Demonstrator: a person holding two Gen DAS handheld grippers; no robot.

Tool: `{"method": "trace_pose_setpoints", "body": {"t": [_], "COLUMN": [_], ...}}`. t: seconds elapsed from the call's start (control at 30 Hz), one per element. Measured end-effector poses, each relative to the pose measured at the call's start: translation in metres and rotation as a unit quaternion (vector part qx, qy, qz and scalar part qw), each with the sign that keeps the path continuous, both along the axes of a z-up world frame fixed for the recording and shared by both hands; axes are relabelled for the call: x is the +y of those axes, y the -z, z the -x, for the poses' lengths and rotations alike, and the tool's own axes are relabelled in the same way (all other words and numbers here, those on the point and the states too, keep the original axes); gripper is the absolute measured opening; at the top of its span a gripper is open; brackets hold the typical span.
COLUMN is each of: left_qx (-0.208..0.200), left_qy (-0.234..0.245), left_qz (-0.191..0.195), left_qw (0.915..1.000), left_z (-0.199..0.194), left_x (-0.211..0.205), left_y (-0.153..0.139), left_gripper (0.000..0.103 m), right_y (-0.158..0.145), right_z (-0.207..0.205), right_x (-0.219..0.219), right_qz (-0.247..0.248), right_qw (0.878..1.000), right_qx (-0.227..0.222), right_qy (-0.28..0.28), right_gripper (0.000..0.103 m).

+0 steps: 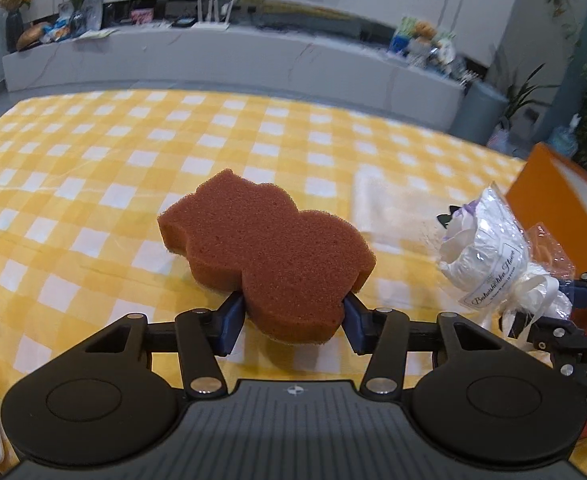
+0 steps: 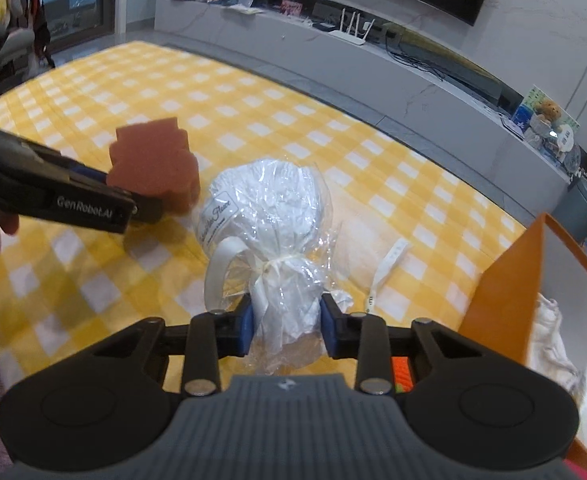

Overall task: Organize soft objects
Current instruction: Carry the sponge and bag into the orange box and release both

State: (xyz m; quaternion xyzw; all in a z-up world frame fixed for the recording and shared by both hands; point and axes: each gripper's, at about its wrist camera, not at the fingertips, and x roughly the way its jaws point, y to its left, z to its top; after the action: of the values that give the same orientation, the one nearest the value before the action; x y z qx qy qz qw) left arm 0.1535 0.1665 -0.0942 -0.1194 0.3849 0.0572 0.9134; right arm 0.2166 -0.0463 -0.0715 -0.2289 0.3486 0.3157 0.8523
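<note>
My left gripper (image 1: 292, 322) is shut on a brown bear-shaped sponge (image 1: 269, 252) and holds it above the yellow checked tablecloth (image 1: 93, 168). The sponge also shows in the right wrist view (image 2: 153, 164), at the left, in the left gripper (image 2: 133, 200). My right gripper (image 2: 286, 330) is shut on the tied neck of a white cloth bundle wrapped in clear plastic (image 2: 265, 208). That bundle also shows in the left wrist view (image 1: 489, 260), to the right of the sponge, with the right gripper (image 1: 573, 296) behind it.
An orange box (image 2: 501, 280) stands at the right with white cloth (image 2: 553, 336) inside; it also shows in the left wrist view (image 1: 553, 200). A white strip (image 2: 385, 272) lies on the tablecloth near it. A grey TV bench (image 1: 233, 60) runs behind the table.
</note>
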Motion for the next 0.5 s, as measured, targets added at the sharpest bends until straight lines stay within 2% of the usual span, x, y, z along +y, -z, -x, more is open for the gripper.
{"method": "trace_pose_setpoints", "body": {"t": [0.27,0.5], "left_qx": [-0.061,-0.104], "left_qy": [0.045,0.105], "left_qz": [0.001,0.001], "left_qw": [0.9971,0.9891], "left_z": [0.031,0.051], "left_x": [-0.028,-0.071], "left_y": [-0.029,-0.056], "left_gripper": [0.058,0.058], "right_y": [-0.038,-0.075], "right_z": [0.023,0.043], "right_x": [-0.036,-0.091], "right_qz": [-0.031,-0.073], "right_qw": [0.999,0.995], "right_qx": [-0.013,-0.033], "right_qy": [0.027,0.065], "right_gripper": [0.033,0.033]}}
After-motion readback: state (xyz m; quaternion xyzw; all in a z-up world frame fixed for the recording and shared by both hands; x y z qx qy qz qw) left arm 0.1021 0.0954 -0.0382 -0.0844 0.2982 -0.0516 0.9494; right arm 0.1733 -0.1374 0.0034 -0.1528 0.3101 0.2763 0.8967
